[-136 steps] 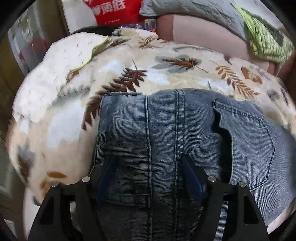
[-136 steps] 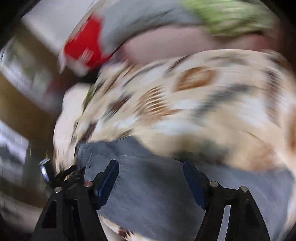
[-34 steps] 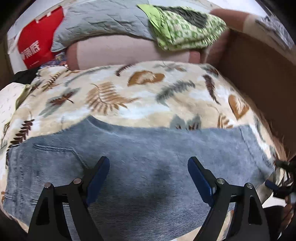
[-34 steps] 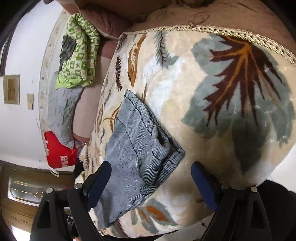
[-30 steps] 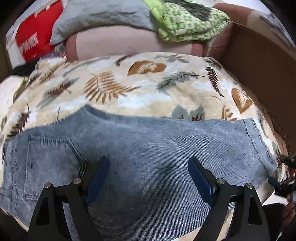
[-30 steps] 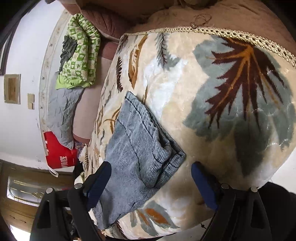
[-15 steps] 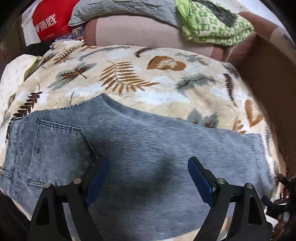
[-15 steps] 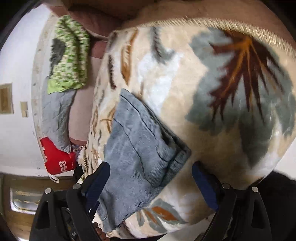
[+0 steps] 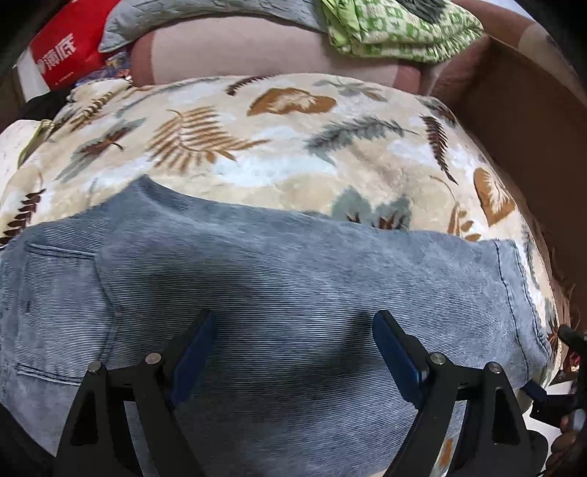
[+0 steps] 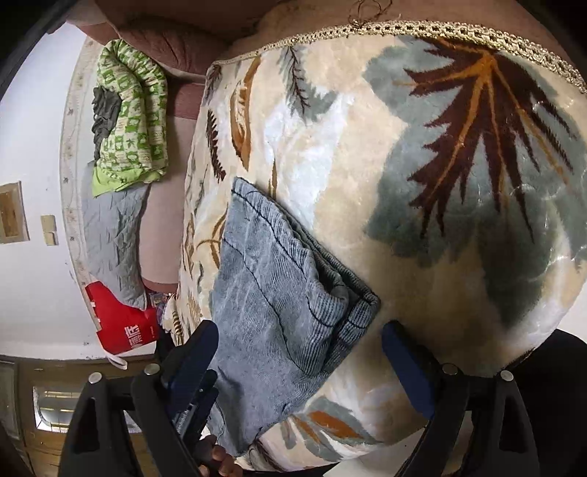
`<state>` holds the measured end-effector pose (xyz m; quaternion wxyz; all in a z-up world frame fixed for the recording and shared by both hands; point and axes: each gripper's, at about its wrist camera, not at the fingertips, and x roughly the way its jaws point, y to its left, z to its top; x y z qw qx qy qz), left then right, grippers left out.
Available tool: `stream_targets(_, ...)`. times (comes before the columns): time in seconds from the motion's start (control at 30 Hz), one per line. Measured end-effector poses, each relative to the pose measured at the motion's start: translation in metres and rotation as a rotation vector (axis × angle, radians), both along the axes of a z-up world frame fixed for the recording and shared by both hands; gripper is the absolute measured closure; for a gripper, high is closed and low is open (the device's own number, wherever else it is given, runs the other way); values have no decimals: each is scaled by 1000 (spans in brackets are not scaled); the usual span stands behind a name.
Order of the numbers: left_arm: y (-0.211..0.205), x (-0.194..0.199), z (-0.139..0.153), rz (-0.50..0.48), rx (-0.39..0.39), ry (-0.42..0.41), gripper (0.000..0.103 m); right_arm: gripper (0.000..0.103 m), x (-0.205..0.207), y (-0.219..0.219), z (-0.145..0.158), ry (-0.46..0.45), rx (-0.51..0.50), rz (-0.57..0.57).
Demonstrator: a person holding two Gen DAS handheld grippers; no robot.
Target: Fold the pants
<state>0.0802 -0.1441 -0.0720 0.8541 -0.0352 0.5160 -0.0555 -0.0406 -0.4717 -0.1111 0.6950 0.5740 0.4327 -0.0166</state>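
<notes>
Blanket: leaf-print plush blanket (image 9: 279,154) fills the middle of the left wrist view and most of the right side of the right wrist view (image 10: 422,205); cream ground, brown, orange and grey-blue leaves, braided trim along upper right edge in right view.
Pants: blue-grey denim pants (image 9: 293,293) lie flat on the blanket, spanning lower half of left view, back pocket at left edge, hem at right edge; in right view (image 10: 271,304) they sit centre-left, stacked layers showing at the hem corner.
Back cushion: pinkish-brown sofa back (image 9: 234,51) across top of left view.
Grey quilt: grey quilt (image 10: 113,235) at left of right view, on the back.
Green cloth: green patterned cloth (image 9: 396,25) upper right in left view.
Red bag: red bag (image 9: 62,55) upper left.
Left hand-held gripper: (image 9: 291,352) bottom centre, jaws wide apart over the denim, gripping nothing.
Right hand-held gripper: (image 10: 299,357) bottom centre, jaws wide, hem corner between them, not pinched.
</notes>
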Motion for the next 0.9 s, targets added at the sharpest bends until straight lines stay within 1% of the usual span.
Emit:
stream_targets(0.07, -6, 2, -4, -4, -11, 0, 16, 10, 4, -2, 2, 4, -1, -9)
stream_targets(0.13, -14, 4, -10, -22, 9, -9, 15, 10, 7, -1, 6, -2, -26, -3)
stream_targets(0.17, -16, 4, -14, -29, 32, -13, 15, 10, 9, 0, 6, -1, -44, 4)
stream_targets(0.23, -26, 5, -25, -60, 109, -28, 12, 10, 11, 1, 2, 4, -51, -11)
stream_targets(0.3, -33, 2, -23, -79, 158, -65, 11, 11, 12, 2, 5, 11, -71, -12)
stream_targets(0.37, -31, 2, -16, -82, 141, -38, 11, 21, 14, 4, 11, 13, -118, -2)
stream_targets(0.4, -28, 1, -10, -75, 127, -52, 11, 35, 15, 5, 12, 17, -142, 3)
stream_targets(0.43, -25, -2, -3, -67, 117, -83, 11, 56, 16, 5, 13, 20, -164, 8)
stream_targets(0.47, -24, -4, 2, -63, 110, -114, 11, 61, 17, 5, 12, 27, -174, 15)
stream_targets(0.5, -24, -5, 3, -65, 108, -127, 11, 62, 17, 5, 9, 37, -177, 19)
stream_targets(0.53, -27, -4, 0, -80, 117, -123, 11, 62, 18, 5, 7, 43, -182, 22)
stream_targets(0.57, -32, -1, -9, -100, 140, -85, 11, 62, 20, 5, 7, 45, -189, 28)
stream_targets(0.6, -39, 3, -25, -130, 188, -19, 8, 60, 21, 6, 9, 49, -201, 37)
stream_targets(0.63, -43, 1, -32, -143, 231, -64, 5, 59, 22, 7, 10, 51, -205, 41)
stream_targets(0.67, -44, 1, -30, -151, 251, -74, 4, 59, 23, 7, 10, 53, -203, 37)
stream_targets(0.7, -42, 2, -25, -147, 240, -52, 6, 59, 23, 7, 9, 57, -207, 37)
stream_targets(0.73, -39, 3, -17, -131, 209, -36, 6, 59, 25, 9, 12, 56, -229, 53)
stream_targets(0.77, -36, 2, -11, -123, 187, -46, 6, 59, 26, 10, 14, 56, -249, 66)
stream_targets(0.8, -34, -1, 3, -121, 167, -101, 6, 61, 28, 12, 15, 59, -261, 72)
stream_targets(0.83, -35, -4, 7, -124, 176, -135, 6, 63, 28, 12, 15, 63, -267, 71)
stream_targets(0.87, -35, -4, 7, -130, 191, -148, 6, 65, 28, 13, 15, 65, -280, 74)
stream_targets(0.9, -38, 0, -4, -144, 220, -111, 6, 67, 28, 14, 16, 67, -302, 83)
